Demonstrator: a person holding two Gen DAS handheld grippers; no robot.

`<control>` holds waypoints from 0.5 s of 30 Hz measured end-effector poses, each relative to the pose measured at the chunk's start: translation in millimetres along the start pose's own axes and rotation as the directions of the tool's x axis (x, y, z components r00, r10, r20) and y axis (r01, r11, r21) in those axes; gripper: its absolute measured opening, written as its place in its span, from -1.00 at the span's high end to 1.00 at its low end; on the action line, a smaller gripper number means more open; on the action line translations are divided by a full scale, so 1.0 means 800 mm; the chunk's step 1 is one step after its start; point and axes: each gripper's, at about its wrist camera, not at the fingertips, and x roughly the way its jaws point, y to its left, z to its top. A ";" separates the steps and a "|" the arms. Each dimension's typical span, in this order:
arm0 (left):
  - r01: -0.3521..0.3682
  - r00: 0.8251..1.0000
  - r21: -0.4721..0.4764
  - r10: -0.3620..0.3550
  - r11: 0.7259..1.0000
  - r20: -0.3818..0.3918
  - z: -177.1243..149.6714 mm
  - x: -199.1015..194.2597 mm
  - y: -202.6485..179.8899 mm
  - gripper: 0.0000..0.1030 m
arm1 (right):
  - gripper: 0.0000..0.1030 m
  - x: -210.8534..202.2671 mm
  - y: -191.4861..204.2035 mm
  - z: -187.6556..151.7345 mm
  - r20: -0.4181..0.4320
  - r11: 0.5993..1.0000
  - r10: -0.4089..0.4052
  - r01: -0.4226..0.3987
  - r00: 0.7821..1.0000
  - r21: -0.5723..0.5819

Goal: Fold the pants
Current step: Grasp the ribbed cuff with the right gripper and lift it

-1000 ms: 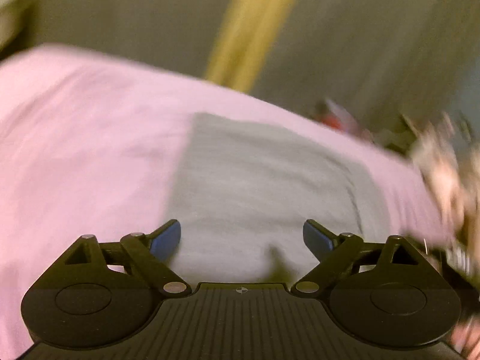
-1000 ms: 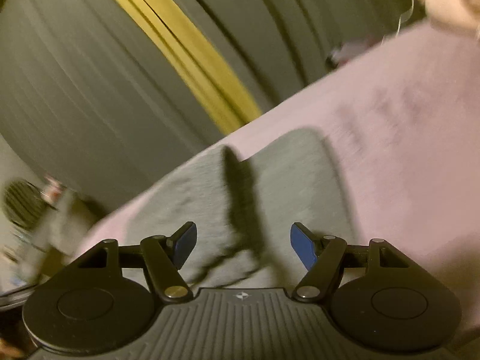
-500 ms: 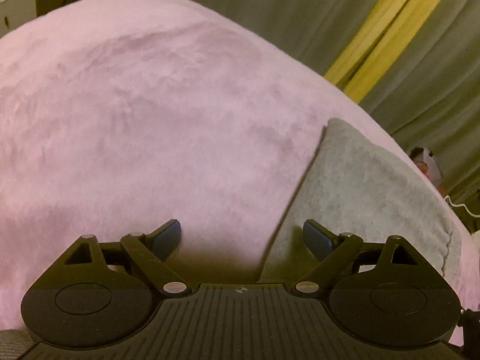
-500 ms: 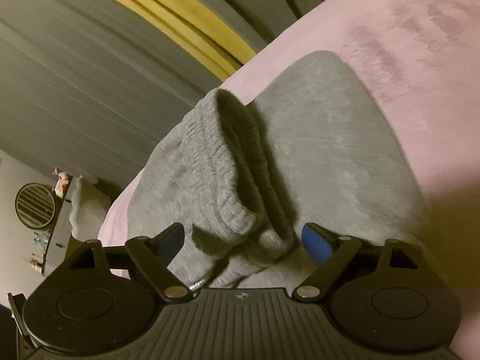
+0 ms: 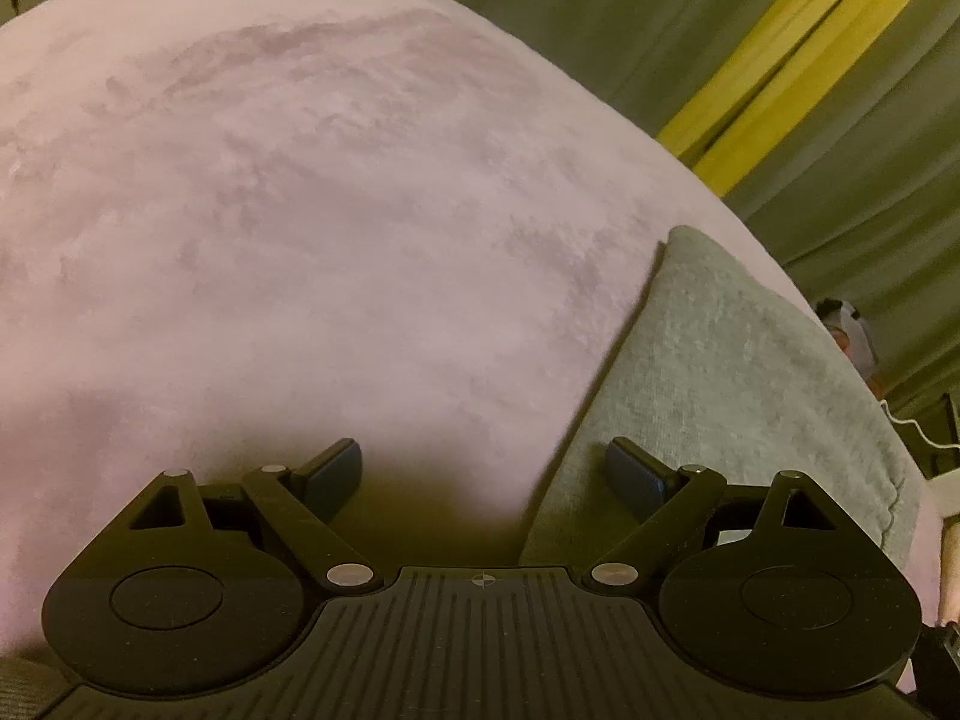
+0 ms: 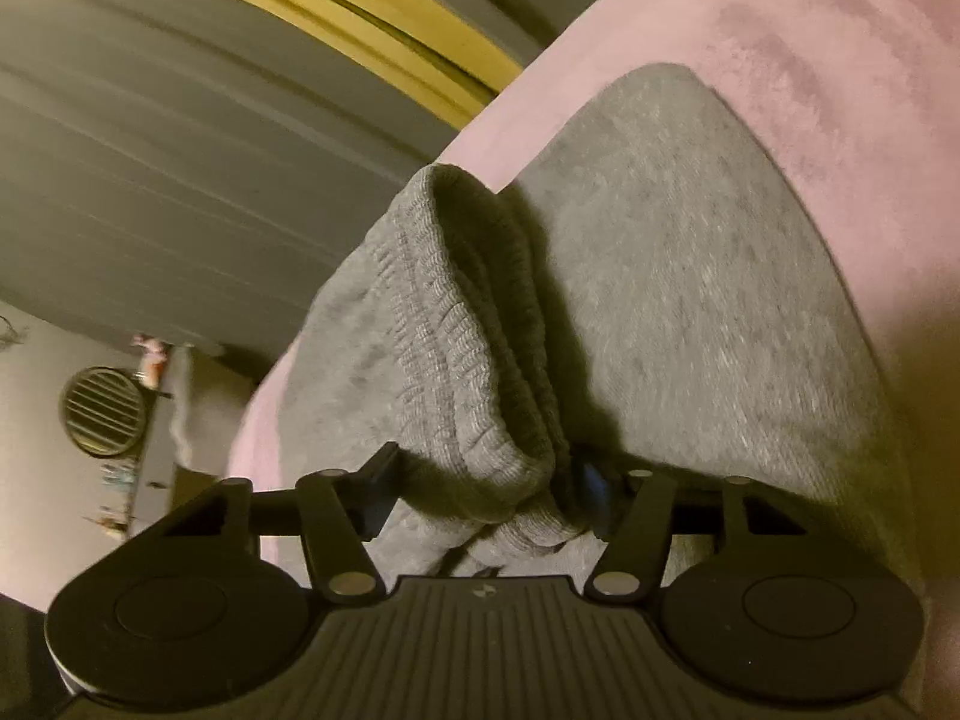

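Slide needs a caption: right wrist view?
Right gripper closing on the ribbed waistband of grey pants on a pink blanket.

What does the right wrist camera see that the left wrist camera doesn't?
Only the right wrist view shows the ribbed waistband of the grey pants bunched between the right gripper, whose fingers have just been closing and now pinch it. It also shows a round slatted vent on the wall.

Only the left wrist view shows the left gripper, open over the blanket with nothing between its fingers, and a white cable.

Both show the grey pants, the pink fuzzy blanket and grey curtains with a yellow stripe.
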 end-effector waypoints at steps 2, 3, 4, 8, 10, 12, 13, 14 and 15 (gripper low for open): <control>0.002 1.000 -0.001 -0.002 1.000 -0.005 0.000 0.001 0.000 -0.80 | -0.39 0.008 -0.003 0.003 -0.011 1.000 0.008 -0.008 1.000 0.028; 0.001 1.000 0.000 -0.001 1.000 -0.007 0.000 0.002 0.000 -0.80 | -0.62 0.012 -0.002 0.006 -0.016 0.999 0.030 -0.030 0.999 0.037; 0.001 1.000 0.002 -0.001 1.000 -0.006 0.000 0.003 0.000 -0.80 | -0.87 0.015 0.001 0.006 -0.021 0.998 0.051 -0.050 0.998 0.037; -0.005 1.000 0.012 0.005 1.000 -0.005 -0.001 0.006 -0.003 -0.80 | -0.93 0.038 0.022 0.004 -0.029 1.000 0.000 -0.001 1.000 -0.029; -0.005 1.000 0.009 0.005 1.000 -0.002 -0.001 0.006 -0.003 -0.80 | -0.82 0.040 0.033 0.002 -0.020 0.997 -0.023 0.022 1.000 -0.070; -0.006 1.000 0.002 0.006 1.000 -0.002 -0.002 0.005 -0.001 -0.80 | 0.03 0.037 0.039 -0.002 0.001 0.992 -0.071 0.070 0.998 -0.109; -0.005 1.000 -0.002 0.005 1.000 -0.002 -0.002 0.006 -0.001 -0.80 | 0.12 0.034 0.038 -0.004 -0.004 0.993 -0.056 0.055 0.998 -0.102; -0.005 1.000 -0.003 0.005 1.000 -0.003 -0.002 0.006 -0.001 -0.80 | 0.12 0.031 0.036 -0.005 -0.003 0.995 -0.037 0.037 0.999 -0.090; -0.005 1.000 -0.002 0.005 1.000 -0.003 -0.002 0.007 -0.001 -0.80 | 0.13 0.029 0.036 -0.005 0.003 0.997 -0.023 0.023 1.000 -0.079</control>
